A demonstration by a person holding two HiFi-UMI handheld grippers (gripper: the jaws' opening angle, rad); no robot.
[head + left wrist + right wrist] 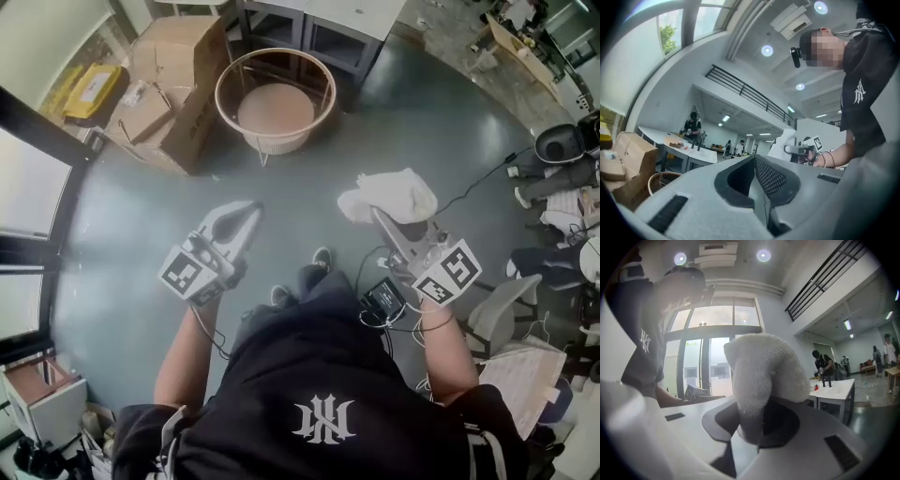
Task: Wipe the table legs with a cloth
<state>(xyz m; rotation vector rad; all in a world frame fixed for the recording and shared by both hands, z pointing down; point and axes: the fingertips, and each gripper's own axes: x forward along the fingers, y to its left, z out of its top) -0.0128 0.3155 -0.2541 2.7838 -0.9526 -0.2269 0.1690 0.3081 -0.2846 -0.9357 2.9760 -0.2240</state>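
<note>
Wiping not started: right tool point(377, 216) grips the white cloth point(389, 195) above the floor point(131, 216), left tool point(246, 214) is closed and empty, far counter legs point(305, 36) well apart, untouched.

White fluffy cloth point(764, 371) bunched, clamped in the right gripper point(752, 430)

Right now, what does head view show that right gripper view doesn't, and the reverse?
Head view only: the basket, cardboard boxes and a grey chair. Right gripper view only: ceiling lights, the balcony railing and people standing far off. Both: the cloth clamped in the right gripper, and the person's black shirt.
</note>
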